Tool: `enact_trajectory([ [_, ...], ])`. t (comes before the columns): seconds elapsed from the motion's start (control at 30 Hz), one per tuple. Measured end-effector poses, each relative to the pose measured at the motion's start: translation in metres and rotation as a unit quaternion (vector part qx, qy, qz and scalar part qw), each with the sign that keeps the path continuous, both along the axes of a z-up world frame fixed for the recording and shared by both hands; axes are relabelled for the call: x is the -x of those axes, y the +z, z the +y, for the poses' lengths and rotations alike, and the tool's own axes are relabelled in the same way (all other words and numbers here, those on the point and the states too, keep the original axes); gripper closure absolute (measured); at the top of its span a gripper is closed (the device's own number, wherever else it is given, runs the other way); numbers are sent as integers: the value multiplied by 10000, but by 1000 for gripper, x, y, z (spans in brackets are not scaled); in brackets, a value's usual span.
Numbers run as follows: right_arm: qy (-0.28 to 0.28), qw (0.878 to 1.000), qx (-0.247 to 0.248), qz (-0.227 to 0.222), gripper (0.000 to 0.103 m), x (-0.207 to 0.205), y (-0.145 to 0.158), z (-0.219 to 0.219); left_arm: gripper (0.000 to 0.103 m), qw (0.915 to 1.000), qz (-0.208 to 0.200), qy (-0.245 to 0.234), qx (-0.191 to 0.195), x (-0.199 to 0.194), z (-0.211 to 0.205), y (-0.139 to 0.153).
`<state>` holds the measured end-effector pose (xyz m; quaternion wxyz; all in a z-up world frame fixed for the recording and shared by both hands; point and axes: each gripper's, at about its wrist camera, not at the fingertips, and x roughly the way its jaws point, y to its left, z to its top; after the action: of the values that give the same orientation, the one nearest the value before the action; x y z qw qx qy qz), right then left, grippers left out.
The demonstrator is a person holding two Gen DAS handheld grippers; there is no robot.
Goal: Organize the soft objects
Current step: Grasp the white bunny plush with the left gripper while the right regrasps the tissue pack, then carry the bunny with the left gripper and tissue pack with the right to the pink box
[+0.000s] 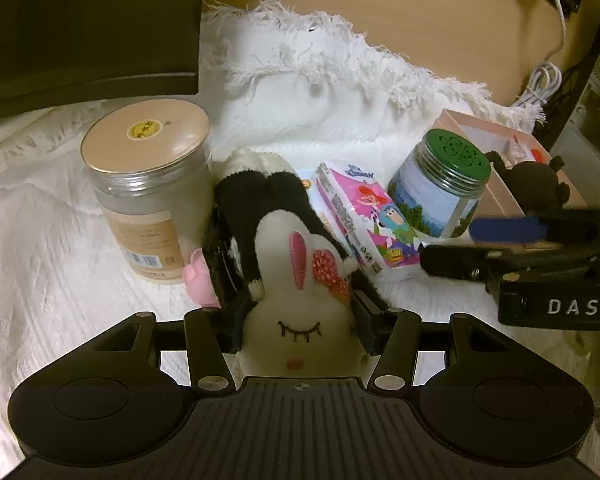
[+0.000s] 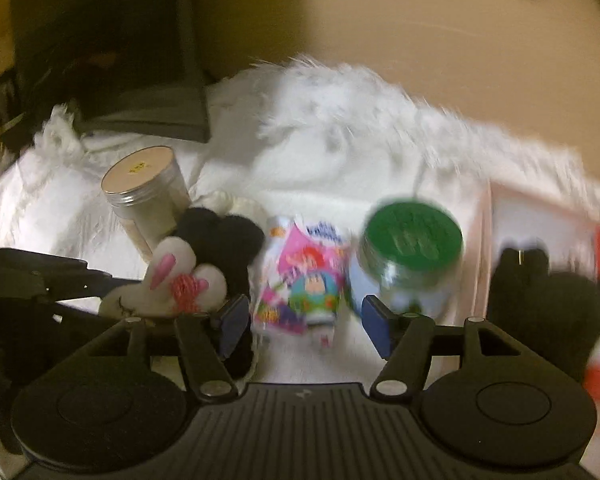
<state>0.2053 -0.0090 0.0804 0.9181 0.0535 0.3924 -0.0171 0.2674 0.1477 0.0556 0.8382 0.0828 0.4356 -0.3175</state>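
Note:
My left gripper is shut on a white rabbit plush with pink ears and a stitched closed eye. A black and white plush lies just behind it. The rabbit also shows in the right wrist view, held at the left. My right gripper is open and empty, with blue pads, above a pink tissue pack. In the left wrist view the right gripper comes in from the right. A dark plush sits in a pink box.
A large clear jar with a beige lid stands at the left. A green-lidded jar stands beside the tissue pack. All rest on a white fringed blanket. A black monitor base is behind. White cables lie at the back right.

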Motion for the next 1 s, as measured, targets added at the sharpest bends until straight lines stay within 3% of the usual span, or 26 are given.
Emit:
enact_trajectory([
  [0.1,-250,9988,-392,133,40,2,-12,-10,46,10000,24,-21,-3,-1,0,-1],
  [0.3,-382,9974,-498,353,40,-25,-34,-3,46,10000,29,-16,-22,-1,1,-3],
  [0.47,-751,9903,-1048,509,40,-51,-45,-6,46,10000,-14,-22,-39,-1,0,-4],
  [0.5,-864,9879,-1176,530,41,-54,-48,-8,46,10000,-21,-20,-33,-1,0,-4],
  [0.53,-983,9855,-1274,546,51,-57,-51,-11,46,10000,-31,-9,-22,0,1,-4],
  [0.57,-1031,9847,-1300,537,53,-58,-51,-11,46,10000,-55,6,-3,1,2,-3],
  [0.83,-625,9923,-1051,215,56,-35,-11,1,48,9996,-267,-121,-45,9,-10,4],
  [1.0,-427,9952,-884,20,56,-30,17,3,49,9973,-651,-341,42,4,-31,37],
])
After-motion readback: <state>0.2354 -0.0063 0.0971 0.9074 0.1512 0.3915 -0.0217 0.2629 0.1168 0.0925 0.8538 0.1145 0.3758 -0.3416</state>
